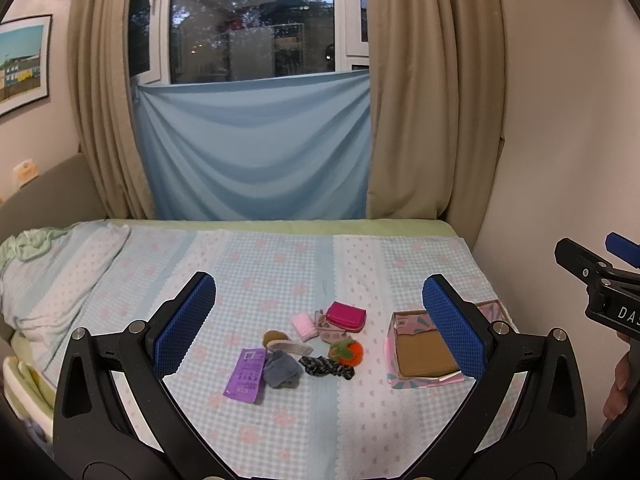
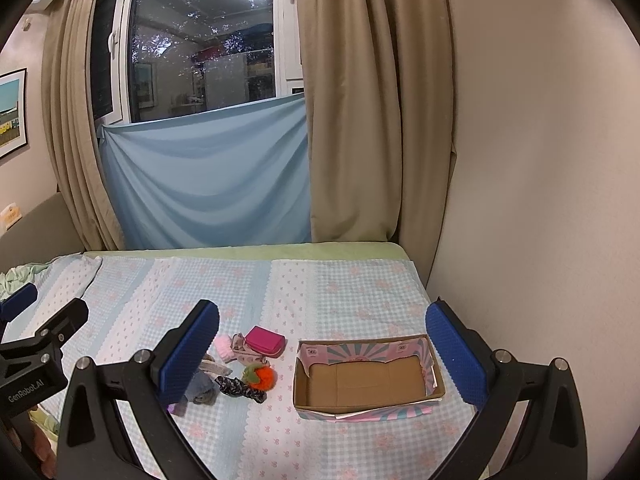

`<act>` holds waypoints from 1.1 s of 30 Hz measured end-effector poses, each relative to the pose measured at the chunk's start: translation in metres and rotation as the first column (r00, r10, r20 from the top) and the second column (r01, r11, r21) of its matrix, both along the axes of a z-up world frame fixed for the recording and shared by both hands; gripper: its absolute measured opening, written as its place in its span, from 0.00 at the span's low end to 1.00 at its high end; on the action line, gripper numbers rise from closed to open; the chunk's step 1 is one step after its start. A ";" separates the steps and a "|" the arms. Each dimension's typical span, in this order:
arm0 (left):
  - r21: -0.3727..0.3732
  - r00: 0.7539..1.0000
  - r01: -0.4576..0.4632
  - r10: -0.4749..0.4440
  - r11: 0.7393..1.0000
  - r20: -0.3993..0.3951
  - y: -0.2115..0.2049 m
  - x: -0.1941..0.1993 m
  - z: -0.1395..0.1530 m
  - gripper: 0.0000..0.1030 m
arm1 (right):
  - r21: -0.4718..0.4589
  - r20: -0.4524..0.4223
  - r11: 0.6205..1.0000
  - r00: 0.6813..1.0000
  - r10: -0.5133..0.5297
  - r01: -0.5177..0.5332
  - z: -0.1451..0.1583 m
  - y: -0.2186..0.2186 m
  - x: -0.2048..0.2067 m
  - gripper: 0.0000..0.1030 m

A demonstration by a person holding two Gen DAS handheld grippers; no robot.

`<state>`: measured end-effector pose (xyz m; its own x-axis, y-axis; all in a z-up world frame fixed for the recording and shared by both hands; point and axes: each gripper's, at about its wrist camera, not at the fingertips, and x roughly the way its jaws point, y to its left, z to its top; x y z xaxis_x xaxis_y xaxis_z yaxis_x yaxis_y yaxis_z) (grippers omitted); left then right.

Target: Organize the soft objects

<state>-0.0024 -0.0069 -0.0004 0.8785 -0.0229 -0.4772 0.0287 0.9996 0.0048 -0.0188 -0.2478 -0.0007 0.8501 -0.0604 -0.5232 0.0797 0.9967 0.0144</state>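
Bed (image 1: 280,420) carries everything, checked blue cover with pink flowers. Cardboard box (image 2: 368,380) sits near the right edge, open top up, brown inside bare, pink/teal flaps folded out; long axis runs across the bed, left-right.

Soft items clustered mid-bed, left of the box and apart from it:
- magenta zip pouch (image 1: 346,313), far side of the cluster, long axis roughly left-right
- pale pink roll (image 1: 303,327) just left of it
- patterned pink pouch (image 1: 330,330) touching the magenta one's near side
- orange plush with green leaf (image 1: 346,351), nearest the box
- dark patterned scrunchie (image 1: 326,366), stretched left-right, touching the plush
- grey-blue sock (image 1: 281,370), bunched
- purple flat packet (image 1: 246,376), long axis toward the window, leftmost
- brownish fuzzy piece (image 1: 275,337) plus a grey flat piece beside it, can't identify.

Left gripper (image 1: 320,320): jaws wide apart, nothing held, above the near part of the bed, aimed over the cluster.
Right gripper (image 2: 324,356): jaws wide apart, nothing held, aimed between cluster and box.
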 end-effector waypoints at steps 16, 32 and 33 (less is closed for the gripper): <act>-0.008 1.000 0.010 -0.010 1.000 -0.006 0.000 0.003 0.002 1.00 | 0.004 -0.001 1.000 1.000 -0.002 0.002 -0.001 -0.001 0.001 1.00; -0.006 1.000 0.016 -0.016 1.000 -0.004 -0.001 0.009 0.003 1.00 | 0.002 -0.003 1.000 1.000 0.000 0.000 0.000 -0.001 0.003 1.00; -0.006 1.000 0.017 -0.017 1.000 -0.004 -0.002 0.009 0.003 1.00 | 0.002 -0.003 1.000 1.000 0.000 0.000 0.000 -0.001 0.003 1.00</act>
